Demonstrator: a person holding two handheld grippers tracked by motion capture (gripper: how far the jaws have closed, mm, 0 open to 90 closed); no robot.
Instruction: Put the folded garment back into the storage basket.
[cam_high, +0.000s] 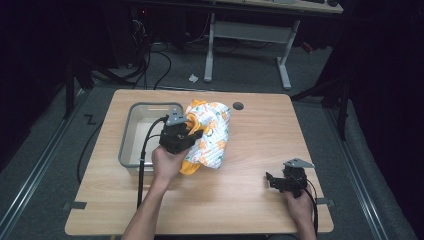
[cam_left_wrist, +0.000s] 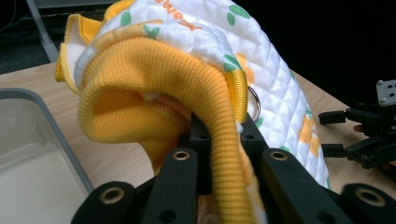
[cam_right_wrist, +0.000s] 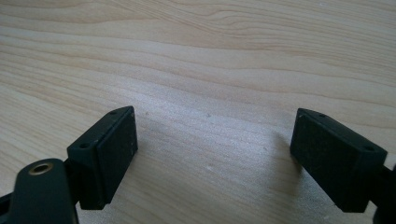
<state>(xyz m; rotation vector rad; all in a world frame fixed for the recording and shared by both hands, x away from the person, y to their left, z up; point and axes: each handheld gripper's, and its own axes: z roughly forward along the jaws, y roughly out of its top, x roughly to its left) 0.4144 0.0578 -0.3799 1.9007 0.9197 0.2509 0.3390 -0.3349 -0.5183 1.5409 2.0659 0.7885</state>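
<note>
- High view, first: my left gripper (cam_high: 192, 131) sits near the middle of the wooden table (cam_high: 250, 195), held up in the person's left hand (cam_high: 167, 164), with its black cable (cam_high: 143, 160) trailing back toward the near edge.
- It is buried in a quilted white cloth (cam_high: 212, 132) printed with orange and green, which has a yellow knit lining (cam_high: 190, 166) showing at its lower end.
- That cloth lies just right of a grey rectangular tub (cam_high: 131, 131), touching or overlapping its right rim; I cannot tell which.
- My right gripper (cam_high: 272, 181) rests low over the table's right-front part, well apart from the cloth, with the right hand (cam_high: 300, 205) behind it and its grey plate (cam_high: 298, 163) on top.
- A small dark round hole (cam_high: 238, 106) sits in the tabletop beyond the cloth.
- Left gripper view: the 2 jaws of my left gripper (cam_left_wrist: 223, 140) are clamped on a fold of the yellow knit lining (cam_left_wrist: 187, 88), which arches over and runs down between them.
- The quilted cloth (cam_left_wrist: 275, 88) drapes over the knit and falls away to the right; a thin metal ring (cam_left_wrist: 254, 103) peeks out beside a yellow strap at the fold.
- The grey tub (cam_left_wrist: 32, 158) lies at lower left, with pale water or a pale floor inside; I cannot tell which.
- The right gripper (cam_left_wrist: 329, 133) shows at far right, jaws apart.
- Right gripper view: my right gripper (cam_right_wrist: 212, 140) has its 2 jaws spread wide, nothing between them, just above bare wood grain of the table (cam_right_wrist: 210, 60).
</note>
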